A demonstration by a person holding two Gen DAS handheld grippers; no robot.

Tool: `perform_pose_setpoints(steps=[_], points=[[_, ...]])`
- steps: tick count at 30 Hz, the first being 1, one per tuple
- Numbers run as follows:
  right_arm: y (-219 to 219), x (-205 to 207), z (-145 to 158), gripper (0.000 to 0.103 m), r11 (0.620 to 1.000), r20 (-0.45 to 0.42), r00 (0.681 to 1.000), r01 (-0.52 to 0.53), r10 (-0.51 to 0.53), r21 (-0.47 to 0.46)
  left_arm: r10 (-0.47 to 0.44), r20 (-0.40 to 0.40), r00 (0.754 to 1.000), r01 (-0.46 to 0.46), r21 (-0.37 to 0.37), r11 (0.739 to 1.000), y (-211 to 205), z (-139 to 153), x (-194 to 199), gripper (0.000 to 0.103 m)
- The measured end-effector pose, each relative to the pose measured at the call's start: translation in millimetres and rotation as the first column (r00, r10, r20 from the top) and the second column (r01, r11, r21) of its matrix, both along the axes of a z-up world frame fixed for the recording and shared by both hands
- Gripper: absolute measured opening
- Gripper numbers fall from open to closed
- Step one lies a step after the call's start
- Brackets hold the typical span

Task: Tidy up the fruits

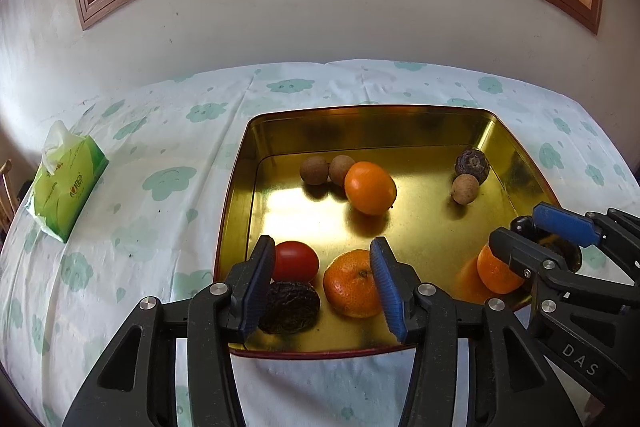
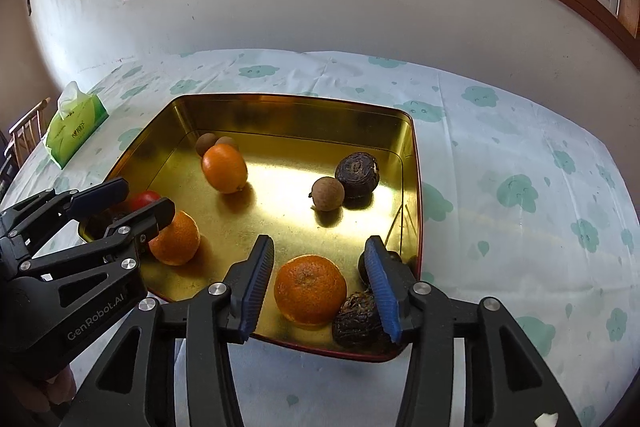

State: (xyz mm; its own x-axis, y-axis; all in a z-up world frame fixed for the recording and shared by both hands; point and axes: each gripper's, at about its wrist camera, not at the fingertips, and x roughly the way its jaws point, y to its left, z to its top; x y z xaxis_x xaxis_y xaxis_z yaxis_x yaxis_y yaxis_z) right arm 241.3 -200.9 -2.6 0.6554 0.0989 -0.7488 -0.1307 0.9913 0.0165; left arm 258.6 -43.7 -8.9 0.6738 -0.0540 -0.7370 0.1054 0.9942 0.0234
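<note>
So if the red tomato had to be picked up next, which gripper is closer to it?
The left gripper. The tomato lies just beyond its left finger, beside a dark wrinkled fruit. The right gripper hangs over the tray's opposite corner, around another orange.

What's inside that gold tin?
The gold tin holds three oranges, a red tomato, three small brown round fruits and some dark wrinkled ones. The claws hide part of the near corners.

Black grippers point(image 1: 322, 285) — blue ribbed pads point(image 2: 382, 287)
</note>
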Motion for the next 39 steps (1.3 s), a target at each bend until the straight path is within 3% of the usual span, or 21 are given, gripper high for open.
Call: perform_pose_setpoints(steps=[5,14,17,26,39], points=[[3,-24,12,0.056,1.0,0.028,1.0,0.01,-0.01,-0.004,0.003,0.022,1.0,-0.003,-0.01,1.0,2,13,-24,0.051],[13,-79,16,0.06,1.0,0.034,0.999,0.026,-0.026,-0.006,0.033,0.032,0.999,-0.033,-0.006,0.999,12,21,-83,0.051],[16,-98,15,0.067,0.999,0.042,0.999,0.035,-0.035,-0.019,0.04,0.032,0.999,-0.04,0.006,0.999,14,19,-103,0.052],[18,-152,16,0.069,0.997,0.074,0.995,0.072,-0.073,0.005,0.066,0.041,0.997,-0.066,0.008,0.998,20,18,-160,0.052],[25,-206,31,0.075,0.993,0.139,0.985,0.106,-0.099,-0.045,0.021,0.083,0.996,-0.022,0.009,1.0,13,30,-219,0.052]])
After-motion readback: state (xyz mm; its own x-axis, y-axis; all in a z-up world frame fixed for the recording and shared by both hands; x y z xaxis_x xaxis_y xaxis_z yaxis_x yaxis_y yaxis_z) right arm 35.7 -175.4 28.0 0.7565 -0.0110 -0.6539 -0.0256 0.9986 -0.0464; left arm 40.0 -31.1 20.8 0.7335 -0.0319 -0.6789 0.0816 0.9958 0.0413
